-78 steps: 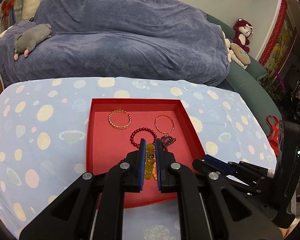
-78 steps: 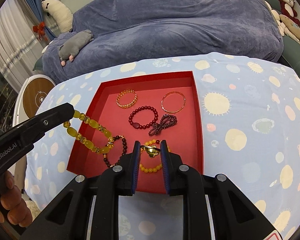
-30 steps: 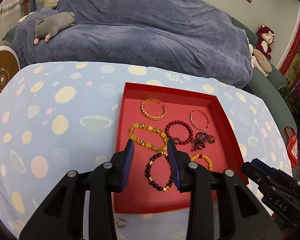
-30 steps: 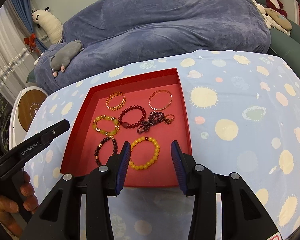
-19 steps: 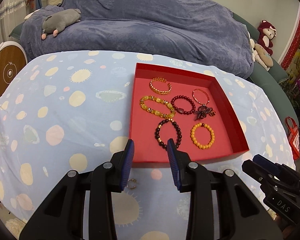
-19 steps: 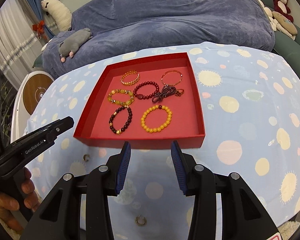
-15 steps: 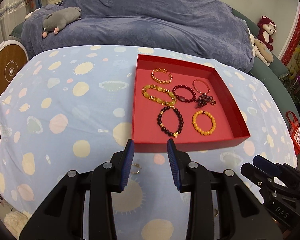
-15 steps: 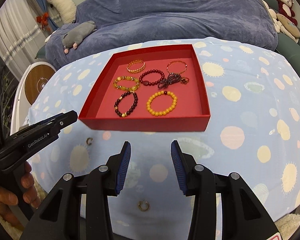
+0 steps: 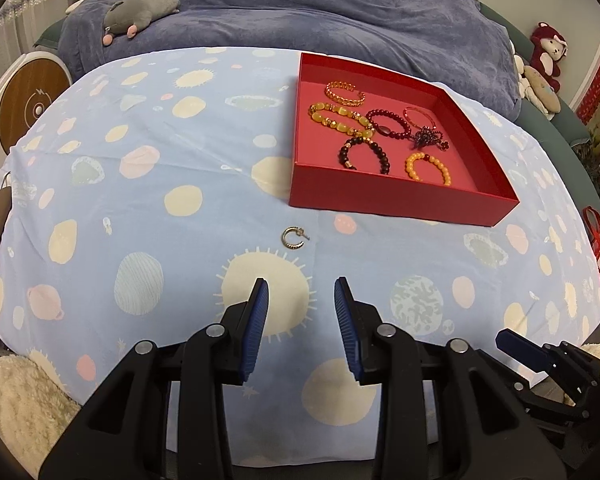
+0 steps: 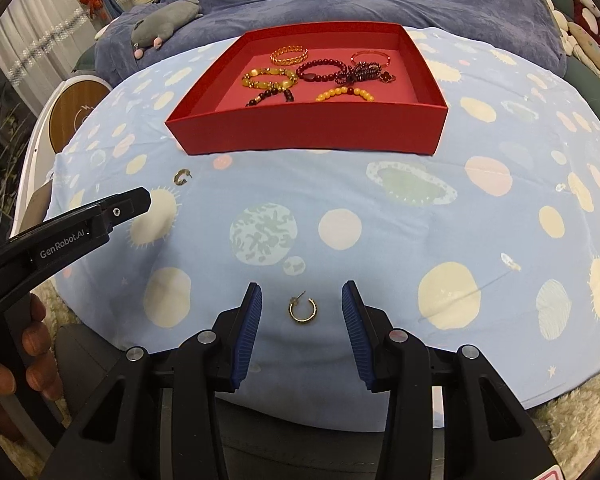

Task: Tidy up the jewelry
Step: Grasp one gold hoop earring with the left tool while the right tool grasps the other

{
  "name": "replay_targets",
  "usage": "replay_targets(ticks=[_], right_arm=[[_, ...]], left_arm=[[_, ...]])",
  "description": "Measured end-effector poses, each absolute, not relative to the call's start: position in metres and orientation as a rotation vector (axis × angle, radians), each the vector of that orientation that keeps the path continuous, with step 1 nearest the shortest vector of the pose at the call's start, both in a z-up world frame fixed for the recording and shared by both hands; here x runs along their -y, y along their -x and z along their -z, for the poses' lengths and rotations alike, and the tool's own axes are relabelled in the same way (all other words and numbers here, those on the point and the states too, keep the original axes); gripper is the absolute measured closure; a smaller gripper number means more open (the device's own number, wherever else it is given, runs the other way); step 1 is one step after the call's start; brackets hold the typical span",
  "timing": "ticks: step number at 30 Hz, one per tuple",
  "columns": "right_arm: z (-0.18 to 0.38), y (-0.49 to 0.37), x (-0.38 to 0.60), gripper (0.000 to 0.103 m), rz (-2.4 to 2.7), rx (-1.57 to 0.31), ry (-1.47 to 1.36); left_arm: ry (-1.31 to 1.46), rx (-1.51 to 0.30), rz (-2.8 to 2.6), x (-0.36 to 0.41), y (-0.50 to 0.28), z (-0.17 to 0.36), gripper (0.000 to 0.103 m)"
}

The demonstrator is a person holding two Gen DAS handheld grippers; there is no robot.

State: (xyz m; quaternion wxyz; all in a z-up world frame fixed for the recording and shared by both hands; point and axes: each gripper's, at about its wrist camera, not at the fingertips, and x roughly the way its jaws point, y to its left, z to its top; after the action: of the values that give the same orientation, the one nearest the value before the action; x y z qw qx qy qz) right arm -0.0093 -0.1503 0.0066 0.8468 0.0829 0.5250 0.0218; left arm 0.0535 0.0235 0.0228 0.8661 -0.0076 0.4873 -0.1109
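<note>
A red tray (image 9: 400, 202) (image 10: 312, 130) on the spotted blue cloth holds several bracelets, among them a yellow bead one (image 9: 338, 118) and a dark bead one (image 9: 366, 154). A gold hoop earring (image 9: 293, 238) (image 10: 181, 176) lies on the cloth in front of the tray's left corner, ahead of my open, empty left gripper (image 9: 301, 310). A second gold hoop earring (image 10: 303, 309) lies between the open fingers of my right gripper (image 10: 301, 310), near the table's front edge. The left gripper's finger (image 10: 128, 204) shows at the left of the right wrist view.
A sofa under a blue cover (image 9: 300, 4) stands behind the table, with a grey plush toy (image 9: 140, 10) on it. A round wooden-faced device (image 9: 28, 104) stands at the left. Fluffy white rug (image 9: 16, 408) lies below the table's front edge.
Both grippers let go of jewelry into the tray, opened, and pulled back toward the table's front edge. The two loose earrings came into view; the right gripper now frames one.
</note>
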Motion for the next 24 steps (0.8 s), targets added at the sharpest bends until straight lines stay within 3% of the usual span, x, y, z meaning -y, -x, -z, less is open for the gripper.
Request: replay_targets(ticks=[12,15,19,24], right_arm=[[0.01,0.01,0.144,0.065,-0.033,-1.136,-0.139],[0.014,0.009,0.144,0.074,-0.027,-1.144,-0.135],[0.015,0.008,0.143,0.075,-0.022,-1.135,-0.114],[0.015,0.008,0.142,0.086,-0.013,-1.131,-0.093]], left_arm=[[0.0,-1.041,0.211,-0.025,-0.047,-0.008,0.069],[0.004,-1.041,0.208,-0.026,-0.047,-0.007,0.065],[-0.001,-1.042,0.212,-0.025,-0.047,-0.005,0.065],[0.0,-1.048,0.212,-0.025,-0.047,-0.004,0.065]])
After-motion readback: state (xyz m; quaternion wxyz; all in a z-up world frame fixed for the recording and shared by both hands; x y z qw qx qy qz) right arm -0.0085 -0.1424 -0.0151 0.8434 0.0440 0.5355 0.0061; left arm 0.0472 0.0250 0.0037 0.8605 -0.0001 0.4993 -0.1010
